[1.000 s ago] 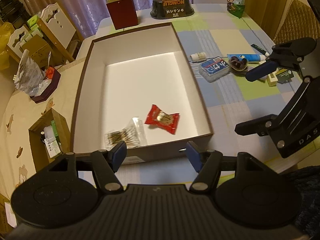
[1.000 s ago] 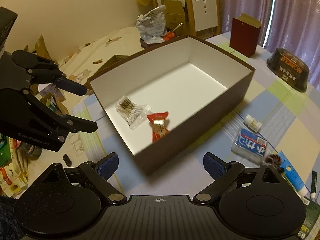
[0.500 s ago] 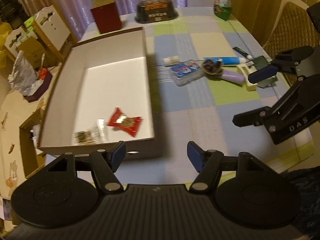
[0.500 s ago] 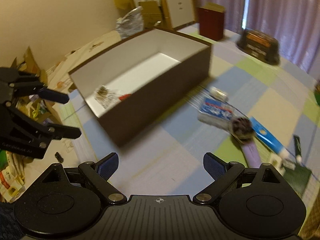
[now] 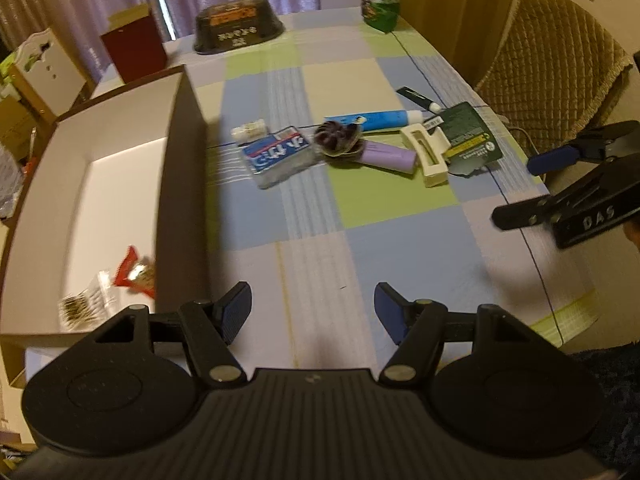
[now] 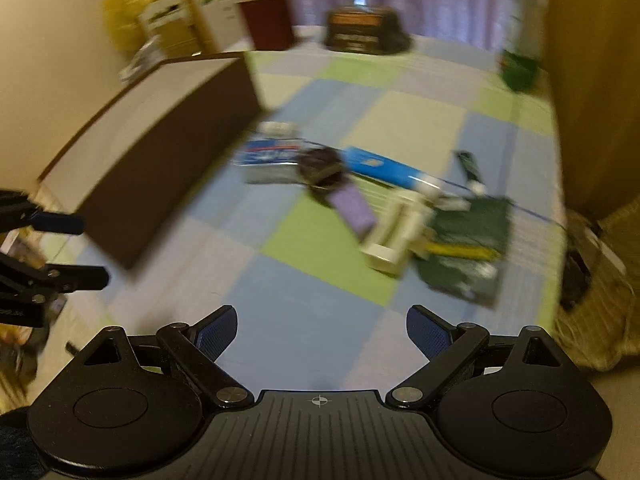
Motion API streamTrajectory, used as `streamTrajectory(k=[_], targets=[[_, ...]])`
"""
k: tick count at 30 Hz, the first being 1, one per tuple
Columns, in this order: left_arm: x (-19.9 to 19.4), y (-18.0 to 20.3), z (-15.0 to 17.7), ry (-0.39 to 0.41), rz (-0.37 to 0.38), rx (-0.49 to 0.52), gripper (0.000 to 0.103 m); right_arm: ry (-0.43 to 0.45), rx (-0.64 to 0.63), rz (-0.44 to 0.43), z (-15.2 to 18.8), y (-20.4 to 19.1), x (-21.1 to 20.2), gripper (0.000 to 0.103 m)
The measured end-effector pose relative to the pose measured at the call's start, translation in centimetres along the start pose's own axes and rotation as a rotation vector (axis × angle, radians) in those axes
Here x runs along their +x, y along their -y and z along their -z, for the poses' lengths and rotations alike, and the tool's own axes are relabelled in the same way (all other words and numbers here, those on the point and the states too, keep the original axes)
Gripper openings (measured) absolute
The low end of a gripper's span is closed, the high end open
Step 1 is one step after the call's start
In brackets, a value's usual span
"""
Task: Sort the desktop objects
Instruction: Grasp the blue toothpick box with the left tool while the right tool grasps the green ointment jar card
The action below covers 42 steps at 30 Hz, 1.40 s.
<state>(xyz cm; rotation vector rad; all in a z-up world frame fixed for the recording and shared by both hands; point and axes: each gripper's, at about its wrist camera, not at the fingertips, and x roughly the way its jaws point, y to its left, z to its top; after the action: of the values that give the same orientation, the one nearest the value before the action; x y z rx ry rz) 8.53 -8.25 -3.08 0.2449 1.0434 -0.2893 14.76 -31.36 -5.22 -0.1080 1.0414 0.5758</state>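
Note:
A brown box (image 5: 182, 184) with a white inside stands on the left of the table; a red candy wrapper (image 5: 134, 272) and a clear packet (image 5: 86, 300) lie in its near corner. Right of it, a cluster lies on the cloth: a blue tissue pack (image 5: 278, 156), a dark round item (image 5: 338, 140), a purple tube (image 5: 388, 156), a blue tube (image 5: 374, 119), a cream clip (image 5: 426, 152) and a green card (image 5: 468, 140). My left gripper (image 5: 312, 312) is open over bare cloth. My right gripper (image 6: 322, 332) is open, short of the blurred cluster (image 6: 352, 196).
A dark red box (image 5: 134, 48), a black container (image 5: 238, 24) and a green bag (image 5: 380, 4) stand at the table's far end. A padded chair (image 5: 556, 72) is at the right edge. Boxes and clutter lie beyond the table on the left.
Both grippers have swung right, away from the box and toward the cluster of loose items. The box has slid to the left of both views. Both stayed open.

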Motion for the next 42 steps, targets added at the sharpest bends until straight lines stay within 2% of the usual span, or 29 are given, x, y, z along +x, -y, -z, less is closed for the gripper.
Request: streamTrajectory(k=[7,13,25,29,32,35,42], targets=[[3.1,1.5,-2.4,-0.007,0.006,0.149,0.064,0.003,0.139,0.061,1.5,4.9,-0.8,0.094],[5.4,1.3,-5.8,0.01,-0.004,0.346,0.064,0.013,0.219,0.088,1.9,8.1,-0.9,0.094],[12.8,-0.6,-13.0,-0.062,0.039,0.663,0.059,0.006,0.358,0.15,1.4,12.9,-0.1,0.094],[16.4,-1.2,-15.2,-0.138,0.056,0.713,0.056,0.01,0.408,0.163,1.1,13.8,0.2,0.094],[18.6,-1.0,-15.7,-0.191,0.066,0.779,0.05,0.008,0.45,0.17,0.9,14.5,0.4,0.094],[20.5,-1.0,-15.9,-0.245,0.08,0.828,0.05,-0.001,0.489,0.181,1.0,15.1,0.8,0.094],[20.4,-0.4,-14.4,-0.284,0.058,0.75,0.052,-0.009,0.561,0.179,1.3,16.4,1.1,0.094]])
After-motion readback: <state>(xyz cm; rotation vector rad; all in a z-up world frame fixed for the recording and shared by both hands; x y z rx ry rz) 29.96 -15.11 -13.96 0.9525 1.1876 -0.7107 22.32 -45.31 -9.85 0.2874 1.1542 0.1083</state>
